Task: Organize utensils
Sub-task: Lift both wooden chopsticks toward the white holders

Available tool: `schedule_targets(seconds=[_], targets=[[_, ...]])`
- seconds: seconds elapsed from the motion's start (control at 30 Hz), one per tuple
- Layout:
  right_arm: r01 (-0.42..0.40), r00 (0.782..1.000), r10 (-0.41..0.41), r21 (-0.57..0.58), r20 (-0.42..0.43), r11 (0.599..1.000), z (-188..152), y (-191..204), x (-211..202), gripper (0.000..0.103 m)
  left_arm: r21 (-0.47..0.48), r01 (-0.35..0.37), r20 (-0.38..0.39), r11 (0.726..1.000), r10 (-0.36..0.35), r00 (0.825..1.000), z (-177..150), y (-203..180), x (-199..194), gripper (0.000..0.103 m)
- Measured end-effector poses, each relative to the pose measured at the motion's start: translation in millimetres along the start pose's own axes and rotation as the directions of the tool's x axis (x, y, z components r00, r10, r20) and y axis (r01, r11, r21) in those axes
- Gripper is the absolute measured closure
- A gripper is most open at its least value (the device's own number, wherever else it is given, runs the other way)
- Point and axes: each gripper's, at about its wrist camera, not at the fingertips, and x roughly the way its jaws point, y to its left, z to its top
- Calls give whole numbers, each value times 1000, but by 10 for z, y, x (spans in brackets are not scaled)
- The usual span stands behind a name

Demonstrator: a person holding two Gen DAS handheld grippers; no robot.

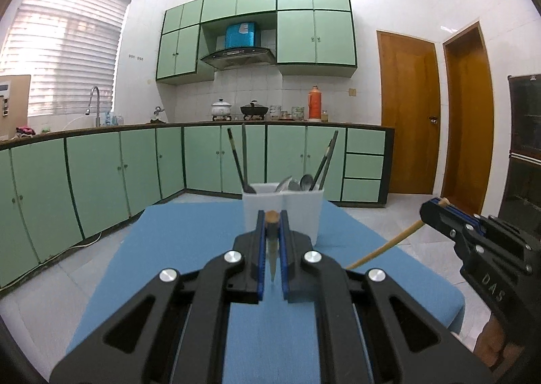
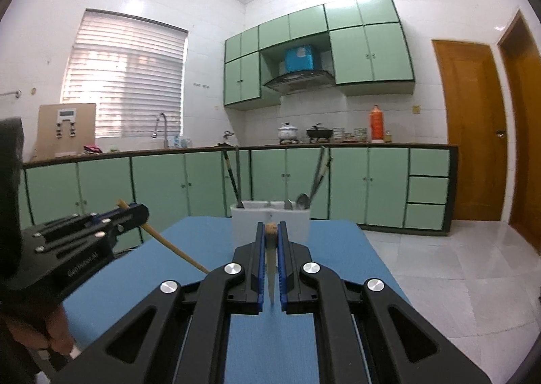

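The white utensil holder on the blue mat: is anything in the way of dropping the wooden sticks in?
Nothing visible blocks the way. Each gripper, left and right, holds a wooden chopstick above the blue mat, and only bare mat lies before the white utensil holder. Spoons and dark chopsticks already stand inside.

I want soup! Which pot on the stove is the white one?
The left pot, white with a knobbed lid. The black wok on its right is dark and shallower.
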Motion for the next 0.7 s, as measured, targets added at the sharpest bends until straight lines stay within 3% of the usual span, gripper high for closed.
schedule_targets(seconds=[0.27,0.7], targets=[[-66,995,70,70,-65,995,418,-188,220,96,-10,33,4,999,-33,999,340,67,117,97],[-64,997,63,-20,-35,998,926,-162,334,96,8,44,-28,999,-43,999,728,99,149,97]])
